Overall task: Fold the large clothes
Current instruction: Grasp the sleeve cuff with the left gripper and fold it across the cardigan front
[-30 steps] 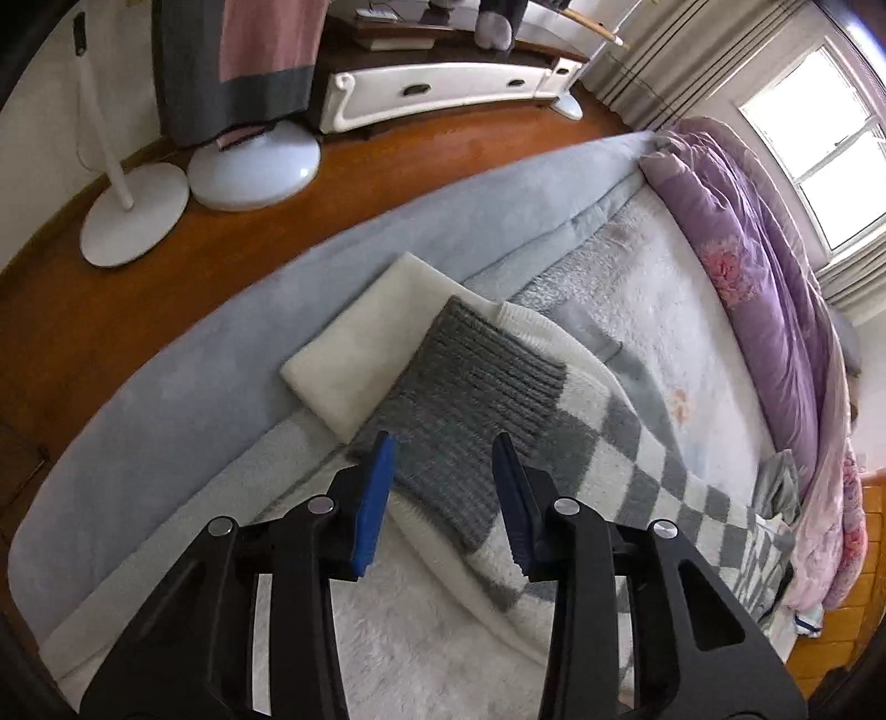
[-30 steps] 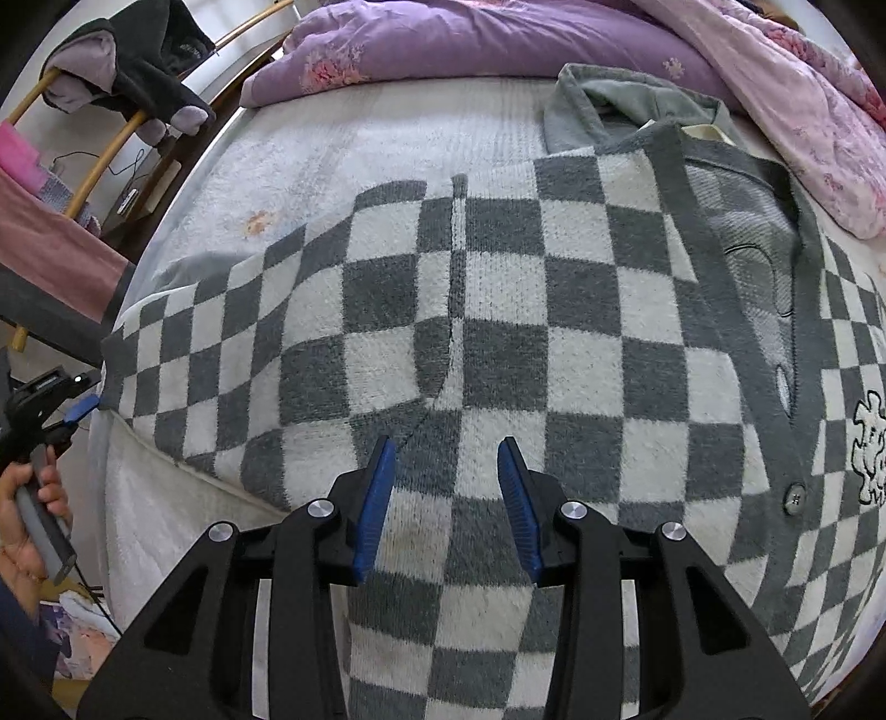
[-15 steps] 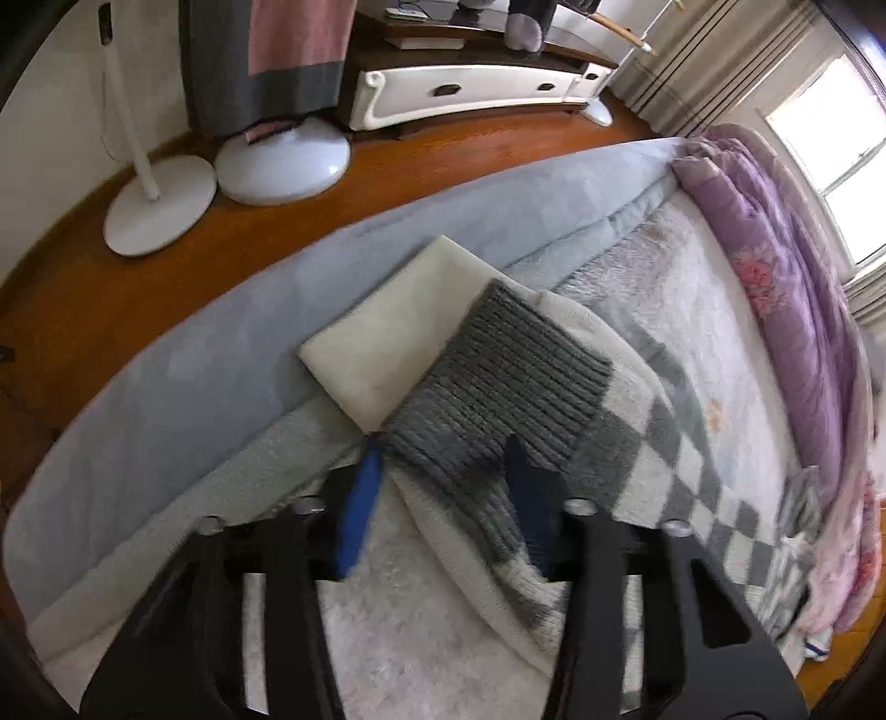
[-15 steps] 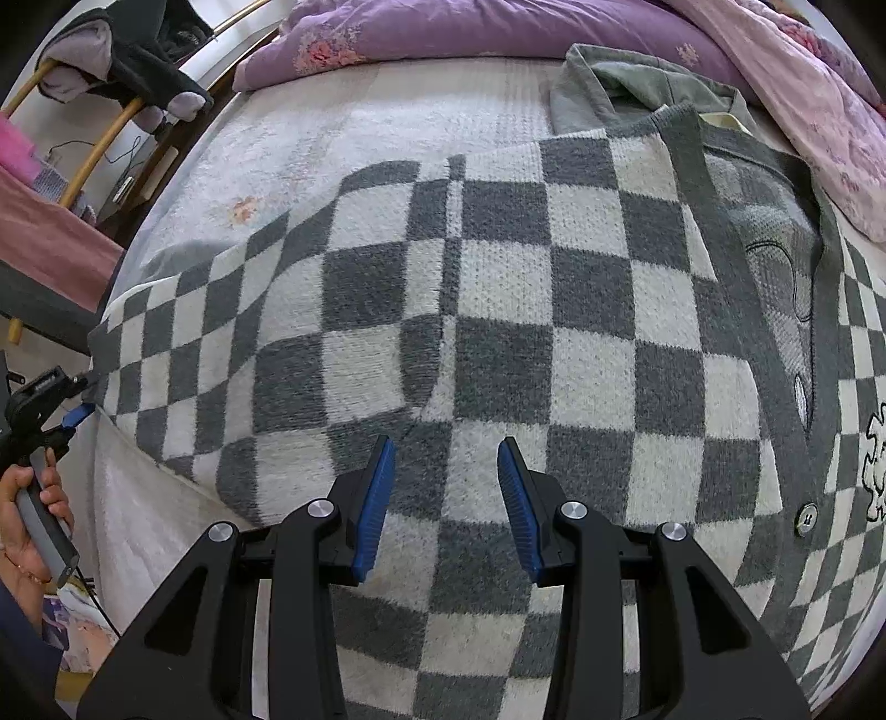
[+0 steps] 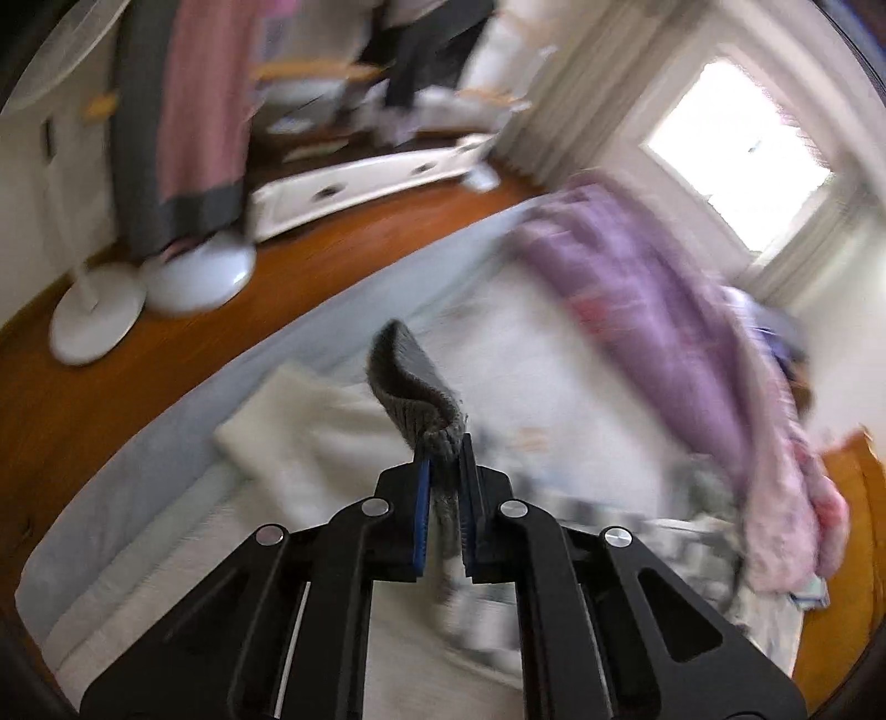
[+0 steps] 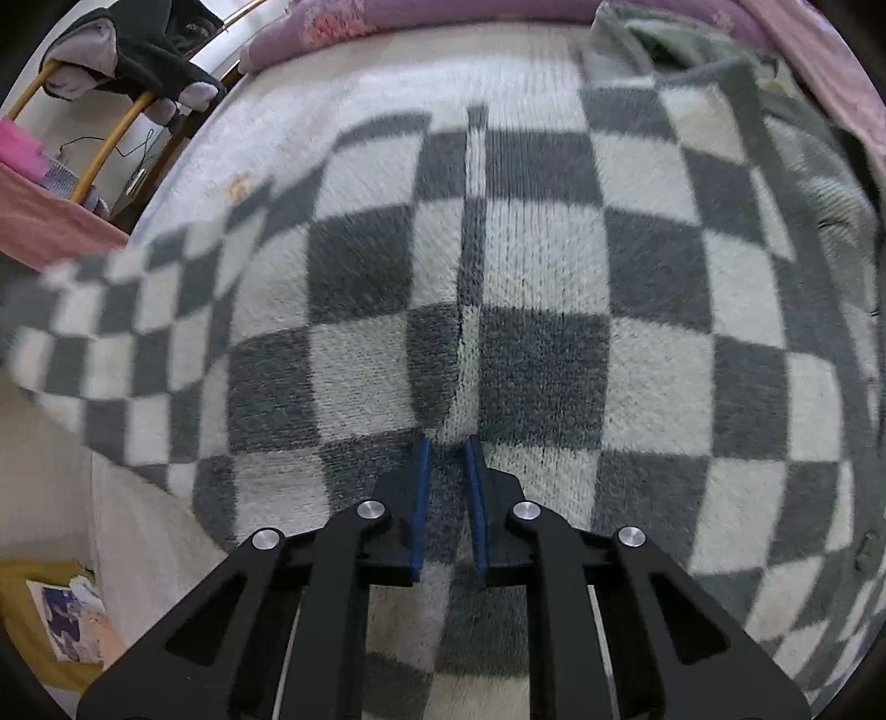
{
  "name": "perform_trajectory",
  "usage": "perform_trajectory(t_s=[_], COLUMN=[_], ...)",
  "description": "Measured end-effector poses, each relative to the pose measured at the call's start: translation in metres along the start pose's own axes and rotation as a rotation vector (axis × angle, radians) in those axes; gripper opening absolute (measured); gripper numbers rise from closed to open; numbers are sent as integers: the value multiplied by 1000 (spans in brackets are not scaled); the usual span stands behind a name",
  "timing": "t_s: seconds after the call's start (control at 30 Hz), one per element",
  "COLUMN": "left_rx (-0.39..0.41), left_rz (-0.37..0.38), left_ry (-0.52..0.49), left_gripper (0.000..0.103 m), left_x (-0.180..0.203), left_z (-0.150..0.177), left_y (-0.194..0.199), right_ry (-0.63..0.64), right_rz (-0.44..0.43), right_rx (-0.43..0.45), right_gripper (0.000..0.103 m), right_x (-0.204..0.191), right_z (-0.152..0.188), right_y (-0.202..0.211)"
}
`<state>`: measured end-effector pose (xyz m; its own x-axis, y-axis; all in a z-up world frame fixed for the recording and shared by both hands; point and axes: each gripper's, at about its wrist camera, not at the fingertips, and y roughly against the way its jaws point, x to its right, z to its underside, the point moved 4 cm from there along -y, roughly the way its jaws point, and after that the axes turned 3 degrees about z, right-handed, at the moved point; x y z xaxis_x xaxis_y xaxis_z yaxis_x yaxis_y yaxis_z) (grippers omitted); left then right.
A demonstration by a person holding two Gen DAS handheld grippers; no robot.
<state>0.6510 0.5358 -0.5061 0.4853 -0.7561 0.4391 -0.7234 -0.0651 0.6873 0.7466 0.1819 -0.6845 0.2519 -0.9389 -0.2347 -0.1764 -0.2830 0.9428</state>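
A grey-and-white checkered knit cardigan (image 6: 542,288) lies spread on the white fleece bed cover (image 6: 343,111). My left gripper (image 5: 443,448) is shut on the cardigan's grey ribbed sleeve cuff (image 5: 410,382) and holds it lifted above the bed; the view is blurred by motion. My right gripper (image 6: 446,443) is shut on a fold of the cardigan near the seam where sleeve meets body. The sleeve (image 6: 111,310) stretches off to the left.
A purple quilt (image 5: 637,288) is heaped along the far side of the bed. A cream folded cloth (image 5: 299,426) lies near the bed edge. Fan bases (image 5: 194,271) stand on the wooden floor beside a white cabinet (image 5: 354,183). A grey-green garment (image 6: 653,44) lies above the cardigan.
Both grippers have closed: the left on the sleeve cuff, which it has lifted off the bed, the right on the cardigan fabric by the seam. The left view swings fast.
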Motion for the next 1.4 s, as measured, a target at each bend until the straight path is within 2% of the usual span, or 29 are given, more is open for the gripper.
perform_trajectory(t_s=[0.07, 0.1, 0.17, 0.23, 0.27, 0.4, 0.5, 0.53, 0.67, 0.73, 0.8, 0.97, 1.03, 1.1, 1.17, 1.27, 1.33, 1.37, 1.4], left_rx=[24, 27, 23, -1, -6, -63, -115, -124, -208, -251, -315, -397, -434, -480, -513, -572, -587, -586, -582], left_rz=[61, 107, 166, 215, 216, 242, 226, 215, 216, 197, 199, 154, 134, 122, 76, 74, 98, 107, 120], left_ry=[-40, -53, -84, -113, -156, -218, -268, -294, -350, -420, -446, -524, -538, -559, -593, -594, -586, -591, -607], left_gripper=[8, 8, 8, 8, 8, 8, 8, 8, 8, 8, 8, 8, 9, 9, 10, 21, 27, 42, 50], left_x=[47, 83, 140, 195, 228, 329, 398, 419, 481, 512, 526, 543, 541, 534, 531, 531, 533, 535, 539], left_z=[3, 9, 24, 47, 62, 124, 181, 200, 270, 313, 347, 407, 424, 435, 447, 463, 469, 472, 476], left_y=[17, 26, 32, 29, 25, -7, -43, -54, -98, -120, -135, -164, -173, -178, -186, -194, -193, -192, -190], right_ry=[7, -3, -51, -90, -109, -168, -211, -244, -333, -392, -448, -638, -694, -758, -824, -929, -1004, -1030, -1056], right_rz=[-40, -78, -176, -209, -217, -151, -80, -52, 64, 95, 128, 143, 152, 166, 147, 158, 161, 174, 166], right_rx=[-26, -30, -6, 52, 82, 186, 237, 253, 291, 302, 310, 331, 338, 335, 350, 362, 364, 366, 373], right_gripper=[12, 11, 11, 11, 11, 13, 14, 14, 14, 14, 14, 15, 19, 33, 34, 41, 46, 47, 47], right_x=[3, 7, 23, 56, 77, 190, 268, 308, 412, 463, 503, 597, 624, 650, 672, 700, 719, 727, 737], right_z=[-4, -6, -7, -3, 0, 27, 47, 59, 96, 113, 126, 156, 167, 177, 186, 198, 204, 207, 210], right_y=[-4, 0, 22, 61, 81, 162, 204, 222, 257, 270, 276, 276, 272, 270, 268, 264, 259, 259, 257])
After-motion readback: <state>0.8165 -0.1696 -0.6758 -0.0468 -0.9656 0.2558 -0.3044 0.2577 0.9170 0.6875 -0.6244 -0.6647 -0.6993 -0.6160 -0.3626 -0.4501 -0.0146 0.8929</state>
